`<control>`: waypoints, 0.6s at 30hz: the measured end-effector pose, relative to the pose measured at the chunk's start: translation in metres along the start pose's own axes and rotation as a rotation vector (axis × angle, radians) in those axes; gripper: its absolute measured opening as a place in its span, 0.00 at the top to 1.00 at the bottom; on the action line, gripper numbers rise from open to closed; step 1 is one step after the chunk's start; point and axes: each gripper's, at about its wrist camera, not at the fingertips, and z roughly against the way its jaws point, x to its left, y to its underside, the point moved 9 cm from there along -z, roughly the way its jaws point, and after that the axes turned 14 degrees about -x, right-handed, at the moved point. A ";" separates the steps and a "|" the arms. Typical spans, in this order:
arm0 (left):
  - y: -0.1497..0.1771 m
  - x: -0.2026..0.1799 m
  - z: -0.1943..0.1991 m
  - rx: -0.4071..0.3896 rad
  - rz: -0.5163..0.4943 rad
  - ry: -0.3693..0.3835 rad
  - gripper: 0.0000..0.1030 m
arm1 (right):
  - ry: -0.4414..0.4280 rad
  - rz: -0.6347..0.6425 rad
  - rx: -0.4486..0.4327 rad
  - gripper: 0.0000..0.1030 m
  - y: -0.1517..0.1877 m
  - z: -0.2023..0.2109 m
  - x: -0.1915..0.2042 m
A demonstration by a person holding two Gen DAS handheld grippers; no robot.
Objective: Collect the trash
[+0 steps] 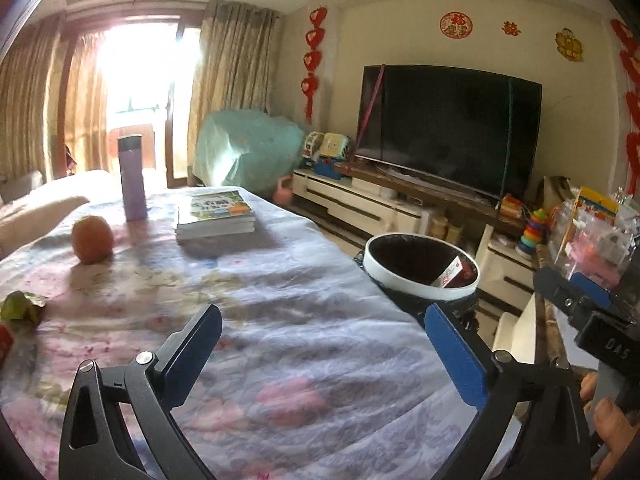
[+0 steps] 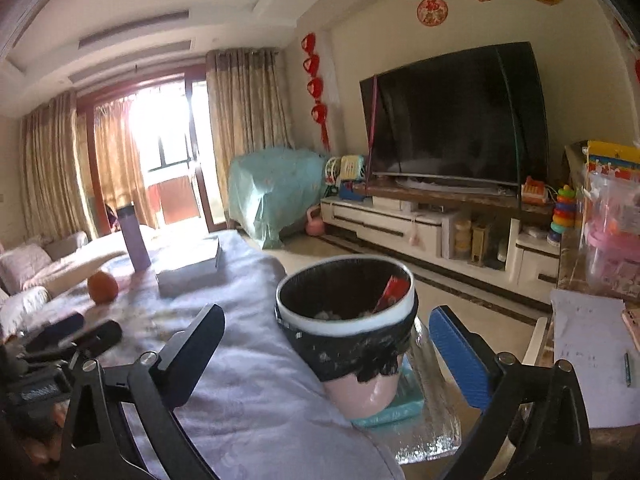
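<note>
Trash bin (image 2: 346,322) standing just off the right edge of the table (image 1: 280,320), on a teal pad (image 2: 400,404) over a clear sheet; pink body, black liner folded over a white rim. Inside: a red-and-white carton (image 2: 390,294) leaning against the far wall, pale crumpled scraps at the bottom. Same bin seen from the left wrist view (image 1: 423,266), beyond the table's right edge.

Left gripper (image 1: 324,354): jaws spread wide, nothing between them, floral tablecloth beneath. Right gripper (image 2: 326,354): jaws equally wide, empty, bin ahead between the finger lines but untouched. Fingers of a hand (image 1: 610,432) visible at the lower right of the left wrist view.

On the table, near left edge: green leafy scrap (image 1: 20,308) with something red below it, partly cut off. Further in: orange (image 1: 92,239). Beyond: stack of books (image 1: 216,216) and upright purple flask (image 1: 133,178).

At right, a side surface with white paper (image 2: 588,340) and a pen (image 2: 627,368).

Far side: television (image 1: 448,128) on a low white cabinet (image 2: 400,224), toys alongside, object under teal cover (image 1: 248,148), curtained window (image 1: 148,80).
</note>
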 end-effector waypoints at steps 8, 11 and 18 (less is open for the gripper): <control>0.006 -0.003 0.017 -0.045 -0.019 -0.057 0.01 | 0.027 -0.009 -0.005 0.00 0.012 0.010 -0.006; 0.002 -0.003 0.018 -0.046 -0.025 -0.058 0.01 | 0.036 -0.002 -0.002 0.00 0.009 0.011 -0.006; -0.009 -0.005 0.015 -0.048 -0.041 -0.061 0.01 | 0.046 0.004 0.004 0.00 -0.002 0.008 -0.007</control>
